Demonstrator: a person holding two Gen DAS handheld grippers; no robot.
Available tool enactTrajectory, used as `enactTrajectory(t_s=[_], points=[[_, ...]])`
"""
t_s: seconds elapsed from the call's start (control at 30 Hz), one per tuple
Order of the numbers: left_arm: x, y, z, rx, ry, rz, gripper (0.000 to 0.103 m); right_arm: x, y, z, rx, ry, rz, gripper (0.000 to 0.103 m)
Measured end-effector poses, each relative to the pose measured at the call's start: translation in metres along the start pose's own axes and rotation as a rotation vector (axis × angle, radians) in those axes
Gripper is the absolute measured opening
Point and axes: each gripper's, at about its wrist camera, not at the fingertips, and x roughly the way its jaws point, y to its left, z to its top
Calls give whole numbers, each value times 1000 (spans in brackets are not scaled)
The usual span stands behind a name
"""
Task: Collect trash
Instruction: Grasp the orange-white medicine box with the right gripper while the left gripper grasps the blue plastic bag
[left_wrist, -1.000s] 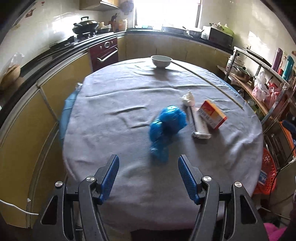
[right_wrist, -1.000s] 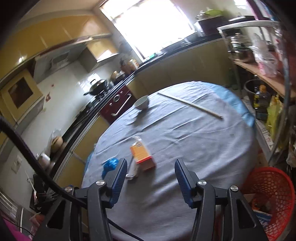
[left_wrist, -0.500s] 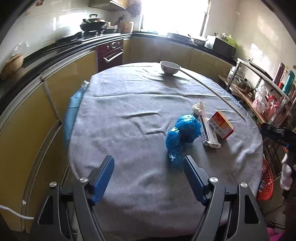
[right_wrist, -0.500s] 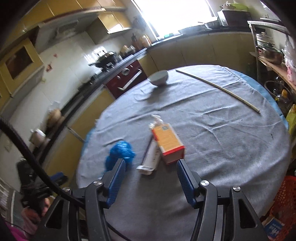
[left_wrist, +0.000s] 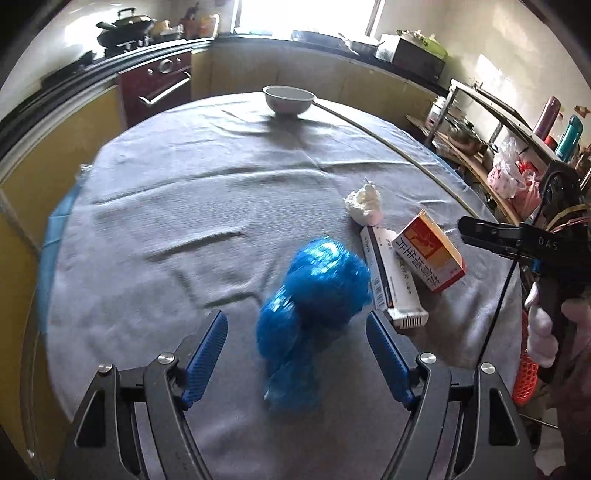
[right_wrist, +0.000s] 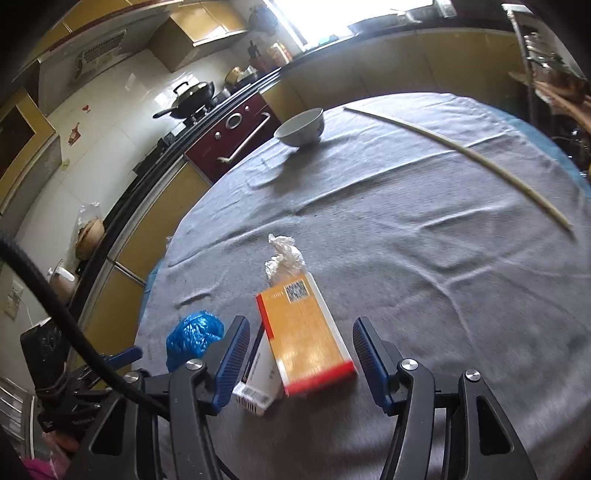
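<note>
A crumpled blue plastic bag (left_wrist: 314, 299) lies on the grey tablecloth (left_wrist: 184, 221), between the open jaws of my left gripper (left_wrist: 295, 339). An orange and white box (right_wrist: 304, 338) lies between the open jaws of my right gripper (right_wrist: 301, 343), leaning on a long white box (right_wrist: 258, 373). A crumpled white wrapper (right_wrist: 284, 256) lies just beyond them. In the left wrist view the orange box (left_wrist: 428, 254), white box (left_wrist: 391, 280) and wrapper (left_wrist: 364, 203) lie right of the bag. The blue bag also shows in the right wrist view (right_wrist: 194, 334).
A white bowl (left_wrist: 288, 99) stands at the table's far edge, and a long thin stick (right_wrist: 461, 151) lies across the far right. A red basket (left_wrist: 524, 380) sits on the floor to the right. Kitchen counters and a stove ring the table.
Both grippers have moved forward and down toward the table. The blue bag now sits between the left jaws and the orange box between the right jaws. Both stay open.
</note>
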Motion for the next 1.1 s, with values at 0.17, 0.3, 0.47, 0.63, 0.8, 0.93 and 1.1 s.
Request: enactTrajectory(t_s=[0.17,0.3,0.47,0.63,0.8,0.93,1.1], points=[[24,-9,12,27,47,-31,78,24,4,5,-32,49,5,63],[39,-11,13,39,86,-44,78,33,17,0,-91,76,1,66],[42,-12,11,46,83,-71,78,40,24,-10,-151,76,-53,66],[49,-12,10,47,97,-104,53,44,23,-19,-182,68,-98,57],[49,-12,9,3,88,-108,48,28,19,-26,-152,34,-74,56],[36,-19,8,-22,58,-71,48,6,15,-32,-119,1,-59,55],[7,-40,5,11,3,-6,48,-23,9,-39,-66,-43,-28,55]])
